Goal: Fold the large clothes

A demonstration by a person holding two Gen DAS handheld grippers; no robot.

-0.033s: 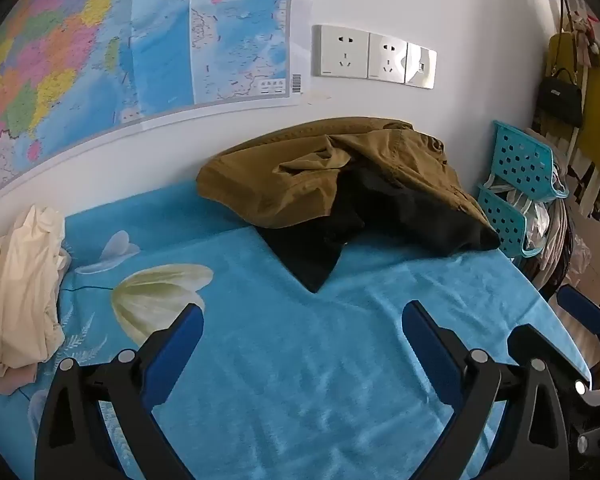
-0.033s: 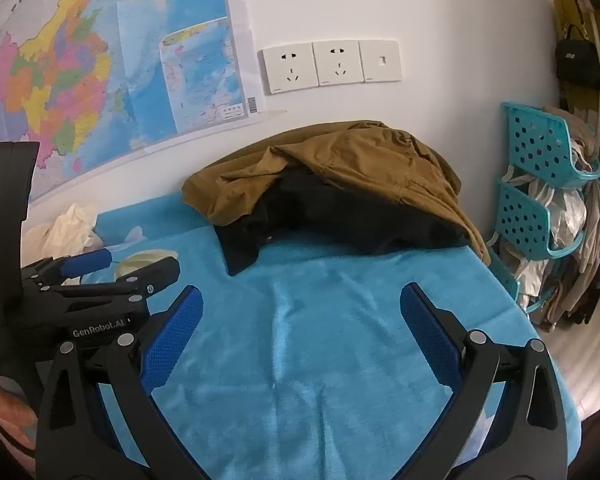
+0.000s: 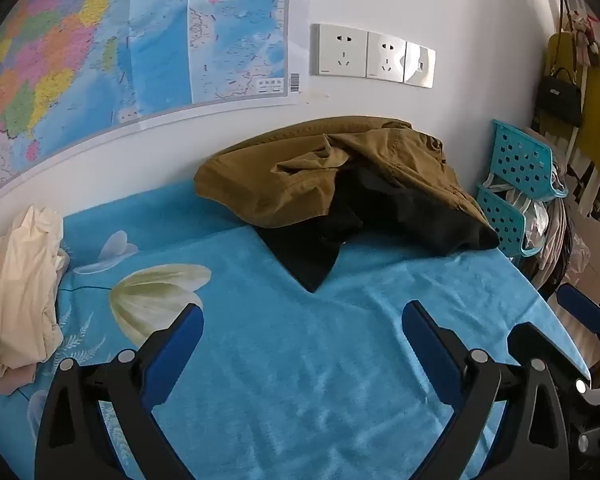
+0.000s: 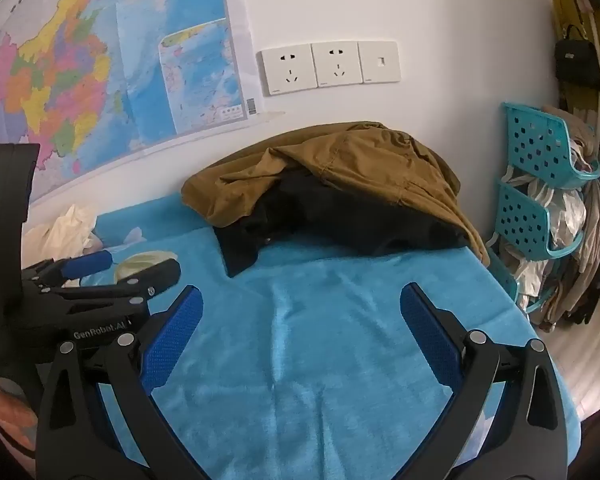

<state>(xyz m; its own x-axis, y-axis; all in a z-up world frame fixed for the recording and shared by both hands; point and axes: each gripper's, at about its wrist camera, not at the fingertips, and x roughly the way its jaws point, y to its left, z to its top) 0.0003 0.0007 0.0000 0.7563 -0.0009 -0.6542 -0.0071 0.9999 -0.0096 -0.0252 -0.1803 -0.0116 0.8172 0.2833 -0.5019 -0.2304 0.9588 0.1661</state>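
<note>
The left gripper [image 3: 302, 316] is hovering over the blue blanket [image 3: 300, 380], its 2 fingers [image 3: 180, 340] spread wide apart and gripping nothing. The right gripper [image 4: 302, 300] is hanging just to its right, side by side with it, its 2 blue pads [image 4: 428, 328] likewise standing wide apart with only blanket showing between them.

Straight ahead of both tools, well beyond the fingertips, a brown jacket [image 3: 300, 184] is lying in a crumpled heap against the white wall [image 3: 460, 8]. A black garment [image 3: 312, 252] is sitting under it, 1 corner poking out from beneath toward the grippers and lying flat on the blanket. Neither gripper is touching either piece.

Far to the left of the left gripper, a cream garment [image 3: 16, 292] is lying bunched at the blanket's edge, beside a printed flower [image 3: 156, 292] on the bed cover.

Above the heap, 3 white wall plates [image 4: 328, 66] are sitting in a row, 2 of them sockets, with a large map [image 4: 100, 80] hanging to their left. Off to the right of the right gripper, 2 teal baskets [image 4: 540, 152] are standing stacked just past the bed's edge, with clothes and a black handbag [image 4: 576, 64] hanging behind.
</note>
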